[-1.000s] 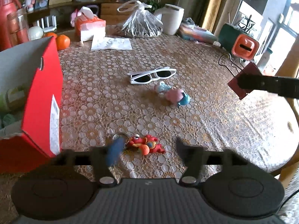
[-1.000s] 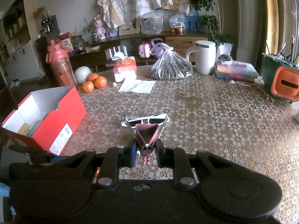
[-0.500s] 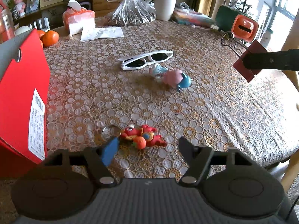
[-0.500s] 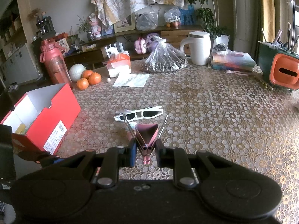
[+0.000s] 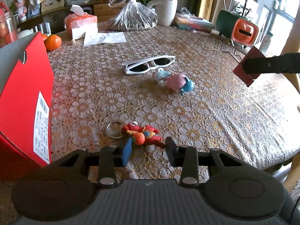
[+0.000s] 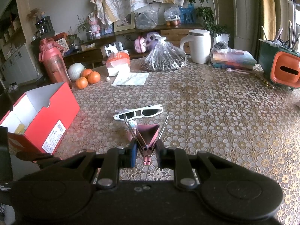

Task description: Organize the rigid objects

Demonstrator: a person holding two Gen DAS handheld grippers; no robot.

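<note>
Two grips to mind. Your left gripper point(image 5: 148, 146) has just been closing around the red keychain figure point(image 5: 141, 134), near edge of the table point(image 5: 206, 112), right of the red shoebox point(image 5: 24, 101); jaws straddle it, not yet pressing. It looks light, rubbery and lumpy: pinch the thick body, not the ring. Your right gripper point(image 6: 145, 152) is clamped on the pink binder clip point(image 6: 147, 137), stiff and small.

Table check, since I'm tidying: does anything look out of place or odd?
Yes. White sunglasses lie lens-down, a pink and blue toy on its side, and a red keychain figure sits loose between the left claw's closing jaws, all outside the red box.
</note>
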